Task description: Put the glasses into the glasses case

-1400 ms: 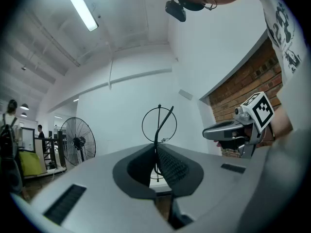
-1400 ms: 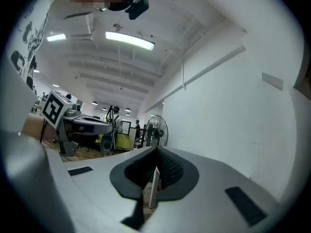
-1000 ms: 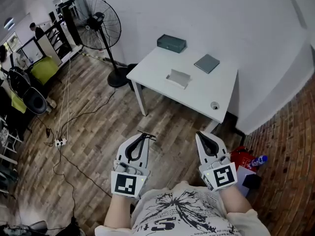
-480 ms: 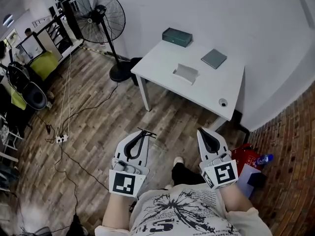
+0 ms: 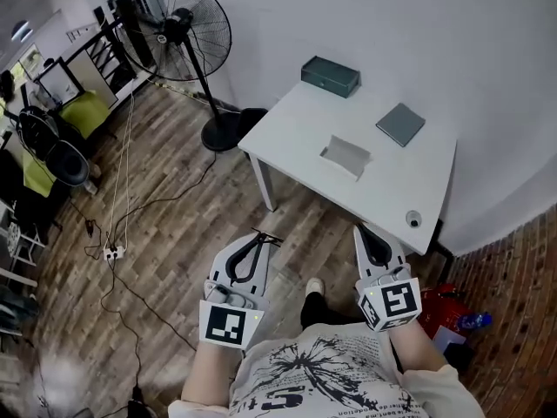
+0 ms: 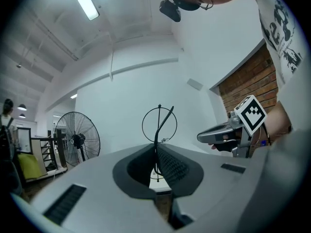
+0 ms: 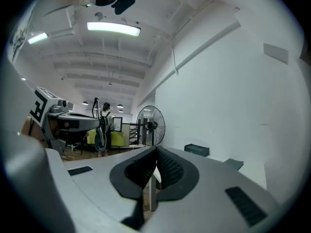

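My left gripper [image 5: 258, 239] is shut on a pair of thin black wire-rimmed glasses [image 5: 264, 236], held level over the wooden floor. In the left gripper view a round lens rim [image 6: 159, 125] and one temple stick up from between the closed pads. The right gripper [image 5: 368, 231] is shut with nothing in it, its pads meeting in the right gripper view [image 7: 156, 152]. Ahead stands a white table [image 5: 300, 133]. A dark green box-like case [image 5: 330, 76] lies at its far edge, well beyond both grippers.
On the table also lie a flat grey square [image 5: 400, 124], a pale open tray-like item [image 5: 345, 156] and a small round object [image 5: 413, 219] near the front right corner. A standing fan [image 5: 178, 29] is left of the table. Cables trail across the floor [image 5: 122, 233].
The person has walked toward the table; it now sits nearer and further right in the head view. Both grippers came forward together. The left grip on the glasses is unchanged.
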A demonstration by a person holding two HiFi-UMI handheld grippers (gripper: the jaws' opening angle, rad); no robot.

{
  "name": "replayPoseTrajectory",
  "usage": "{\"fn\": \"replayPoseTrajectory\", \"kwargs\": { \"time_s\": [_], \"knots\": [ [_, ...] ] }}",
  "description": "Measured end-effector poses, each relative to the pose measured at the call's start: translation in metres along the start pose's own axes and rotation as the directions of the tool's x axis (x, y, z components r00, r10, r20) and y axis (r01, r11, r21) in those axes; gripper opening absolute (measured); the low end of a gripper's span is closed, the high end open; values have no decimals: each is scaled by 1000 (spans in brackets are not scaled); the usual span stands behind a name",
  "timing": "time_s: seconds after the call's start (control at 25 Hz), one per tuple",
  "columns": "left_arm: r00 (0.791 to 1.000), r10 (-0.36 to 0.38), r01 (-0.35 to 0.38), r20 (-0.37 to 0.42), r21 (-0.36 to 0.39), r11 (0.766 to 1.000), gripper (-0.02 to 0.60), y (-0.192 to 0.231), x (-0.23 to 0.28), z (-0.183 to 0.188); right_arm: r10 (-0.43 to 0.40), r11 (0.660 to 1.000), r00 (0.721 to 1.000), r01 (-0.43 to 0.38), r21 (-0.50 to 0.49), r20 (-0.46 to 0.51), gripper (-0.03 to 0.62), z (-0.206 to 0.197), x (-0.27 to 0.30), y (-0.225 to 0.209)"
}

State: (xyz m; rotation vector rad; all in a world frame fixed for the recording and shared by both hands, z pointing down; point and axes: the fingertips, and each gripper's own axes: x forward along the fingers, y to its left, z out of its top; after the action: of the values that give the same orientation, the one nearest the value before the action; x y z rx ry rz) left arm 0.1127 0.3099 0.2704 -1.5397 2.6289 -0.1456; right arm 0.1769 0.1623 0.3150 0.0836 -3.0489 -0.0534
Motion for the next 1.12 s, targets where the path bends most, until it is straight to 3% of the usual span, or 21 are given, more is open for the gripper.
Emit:
{"fn": "replayPoseTrajectory", "kwargs": {
  "time_s": [0.36,0.76,0.88,1.12],
  "knots": [
    [998,-55,55,5,-2,998,18,48,149,-10,-41,999,999,41,-3,22,15,17,111,-92],
    [976,-217,217,-25,12,976,18,60,271,-27,-147,989,989,147,32,-12,15,8,167,-159],
    [950,-309,311,-33,58,949,18,61,316,-35,-201,978,979,202,53,-18,15,4,188,-181],
    [858,-510,513,-66,46,857,18,53,376,-57,-367,927,928,371,58,-60,15,-3,204,-206]
  ]
}}
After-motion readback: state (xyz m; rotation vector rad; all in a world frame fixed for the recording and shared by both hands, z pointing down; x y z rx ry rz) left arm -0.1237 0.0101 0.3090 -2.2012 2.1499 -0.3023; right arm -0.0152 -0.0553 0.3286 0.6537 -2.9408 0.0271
